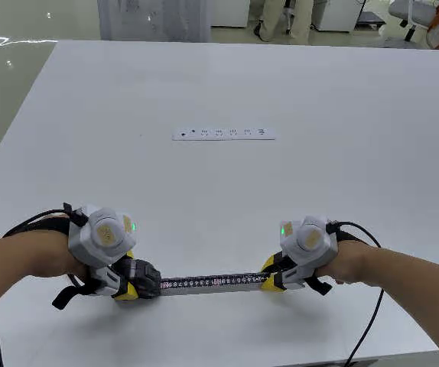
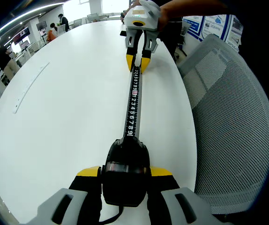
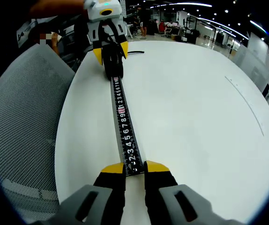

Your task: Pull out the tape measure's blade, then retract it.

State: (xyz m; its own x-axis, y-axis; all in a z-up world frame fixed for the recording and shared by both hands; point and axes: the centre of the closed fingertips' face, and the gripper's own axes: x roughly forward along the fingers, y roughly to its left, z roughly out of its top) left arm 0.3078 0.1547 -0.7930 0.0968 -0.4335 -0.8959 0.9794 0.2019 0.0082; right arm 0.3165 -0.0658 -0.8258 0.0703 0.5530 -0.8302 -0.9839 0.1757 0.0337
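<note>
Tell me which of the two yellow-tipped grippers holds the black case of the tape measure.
The left gripper: its jaws clamp the black case, while the right gripper pinches only the free end of the numbered blade.

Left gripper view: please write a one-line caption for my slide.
The left hand-held gripper clamps the black tape measure while its blade stretches across the white table to the right hand-held gripper.

black tape measure (image 2: 125,171), numbered blade (image 2: 132,105) extended
</note>
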